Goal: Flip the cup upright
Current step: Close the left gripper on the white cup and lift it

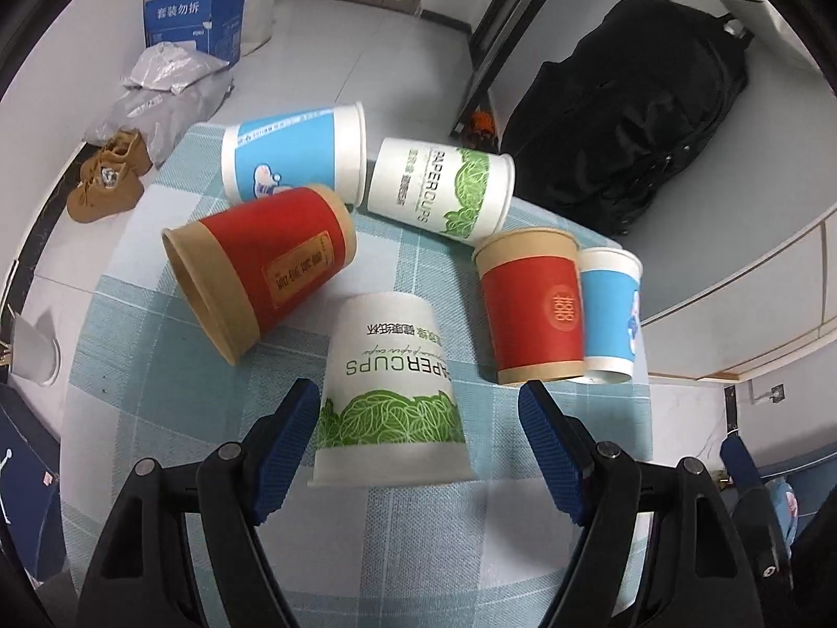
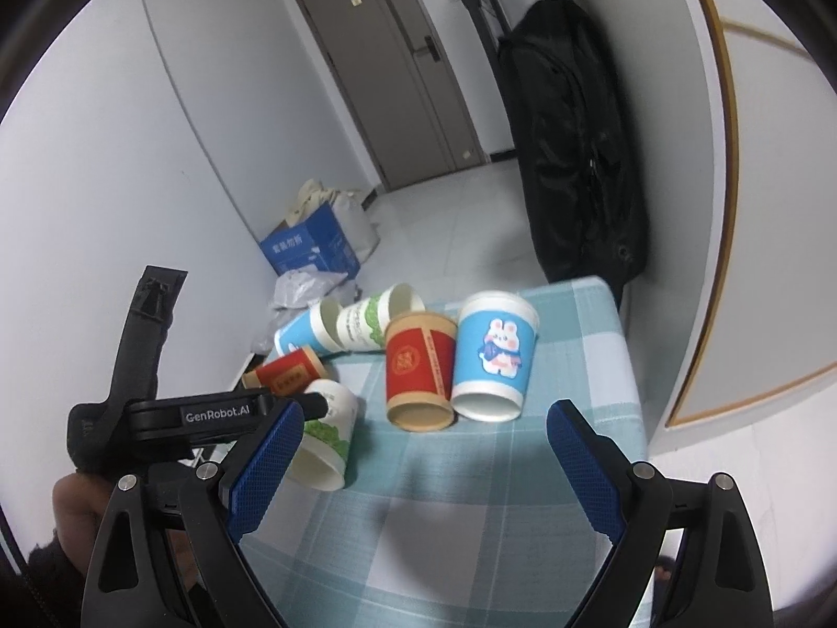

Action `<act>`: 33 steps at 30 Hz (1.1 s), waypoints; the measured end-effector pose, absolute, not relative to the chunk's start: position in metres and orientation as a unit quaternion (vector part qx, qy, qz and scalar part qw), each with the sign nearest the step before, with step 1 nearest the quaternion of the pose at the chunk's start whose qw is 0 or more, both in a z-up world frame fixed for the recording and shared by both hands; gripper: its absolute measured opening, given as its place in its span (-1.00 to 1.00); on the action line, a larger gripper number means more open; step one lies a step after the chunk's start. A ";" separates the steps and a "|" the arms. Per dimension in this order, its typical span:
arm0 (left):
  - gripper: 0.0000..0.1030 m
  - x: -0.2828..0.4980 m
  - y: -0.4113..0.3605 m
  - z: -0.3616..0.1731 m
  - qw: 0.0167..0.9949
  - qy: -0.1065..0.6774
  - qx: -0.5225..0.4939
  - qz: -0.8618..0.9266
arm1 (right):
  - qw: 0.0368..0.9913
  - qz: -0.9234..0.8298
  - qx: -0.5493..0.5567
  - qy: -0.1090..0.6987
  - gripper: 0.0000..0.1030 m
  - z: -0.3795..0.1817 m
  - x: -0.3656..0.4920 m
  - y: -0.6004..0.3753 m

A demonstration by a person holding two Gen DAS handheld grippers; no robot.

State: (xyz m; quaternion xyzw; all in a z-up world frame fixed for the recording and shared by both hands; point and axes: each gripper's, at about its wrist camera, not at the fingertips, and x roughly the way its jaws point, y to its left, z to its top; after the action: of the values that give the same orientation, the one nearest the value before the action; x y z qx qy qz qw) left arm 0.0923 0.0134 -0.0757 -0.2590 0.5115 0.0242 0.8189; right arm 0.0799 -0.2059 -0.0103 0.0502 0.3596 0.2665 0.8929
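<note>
Left gripper: the left gripper (image 1: 418, 450) stood wide open around the white leaf-print cup (image 1: 389, 392), one blue pad on each side of its lower wall; the left pad looked close to or touching the wall, the right pad stood clear of it, and nothing was clamped
Right gripper: the right gripper (image 2: 418, 466) hung wide open above bare cloth at the near part of the table, holding nothing
Task cup: the white leaf-print cup stood mouth down on the checked tablecloth (image 1: 172, 418), its print upside down and its wide rim toward the camera; in the right wrist view it (image 2: 327, 439) sat at the left edge of the table, partly hidden behind the left gripper's black frame
Upright pair: a red cup with brown bands (image 1: 531, 309) and a blue-banded cup with a rabbit (image 1: 609, 314) stood side by side, touching, to the right of the task cup
Fallen cups: a second red cup (image 1: 261, 267), a blue-and-white cup (image 1: 293, 157) and another leaf-print cup (image 1: 439, 188) lay on their sides beyond it, crowded together
Floor beyond: a blue cardboard box (image 1: 196, 18), brown shoes (image 1: 107, 183) and a black bag (image 1: 628, 125)
</note>
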 end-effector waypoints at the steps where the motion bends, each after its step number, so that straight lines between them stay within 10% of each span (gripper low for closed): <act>1: 0.39 0.095 0.013 -0.076 0.819 0.505 -0.271 0.014 | 0.890 0.266 0.052 0.368 0.84 -0.013 0.082 -0.206; 4: 0.05 0.103 0.011 -0.081 0.814 0.512 -0.273 0.003 | 0.882 0.263 0.055 0.388 0.84 -0.022 0.086 -0.206; 33: 0.02 0.055 0.027 -0.020 0.851 0.440 -0.286 -0.040 | 0.891 0.277 0.031 0.358 0.84 -0.008 0.065 -0.202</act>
State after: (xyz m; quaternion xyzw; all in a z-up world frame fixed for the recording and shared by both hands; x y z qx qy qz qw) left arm 0.0551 0.0274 -0.0203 -0.2856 0.4397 -0.0396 0.8506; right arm 0.0647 -0.2020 -0.0083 0.0312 0.3578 0.2773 0.8911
